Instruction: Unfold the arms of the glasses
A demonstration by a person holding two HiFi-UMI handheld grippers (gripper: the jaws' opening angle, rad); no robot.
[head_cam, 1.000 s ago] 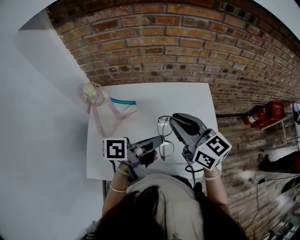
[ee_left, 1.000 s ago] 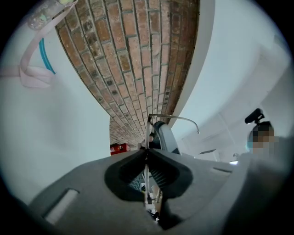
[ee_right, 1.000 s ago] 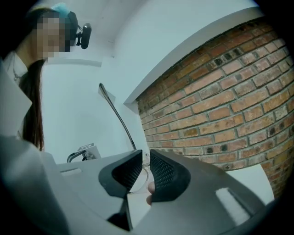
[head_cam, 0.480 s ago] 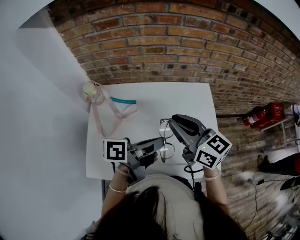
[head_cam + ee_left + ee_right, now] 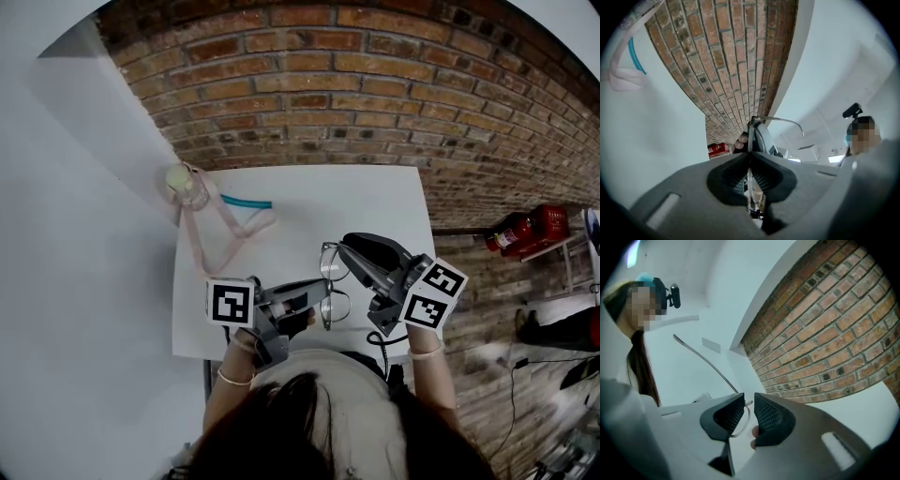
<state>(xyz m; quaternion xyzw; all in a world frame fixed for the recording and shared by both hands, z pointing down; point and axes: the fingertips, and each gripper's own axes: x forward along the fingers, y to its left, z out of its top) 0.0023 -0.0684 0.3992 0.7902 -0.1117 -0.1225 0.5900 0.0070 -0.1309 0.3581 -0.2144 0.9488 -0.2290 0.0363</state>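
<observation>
Lower centre: left gripper [image 5: 322,293] clamps thin wire-framed clear glasses [image 5: 335,306]; right gripper [image 5: 343,243] pinches its slim metal arm [image 5: 701,357]. Swing gently, hinge-wise, no twisting.

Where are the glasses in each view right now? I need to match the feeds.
Head view: glasses just below centre, over the white table.
Left gripper view: edge-on at lower centre, clamped in the jaws.
Right gripper view: one arm slants from upper left into the jaws.
Shared landmark: the brick wall.
</observation>
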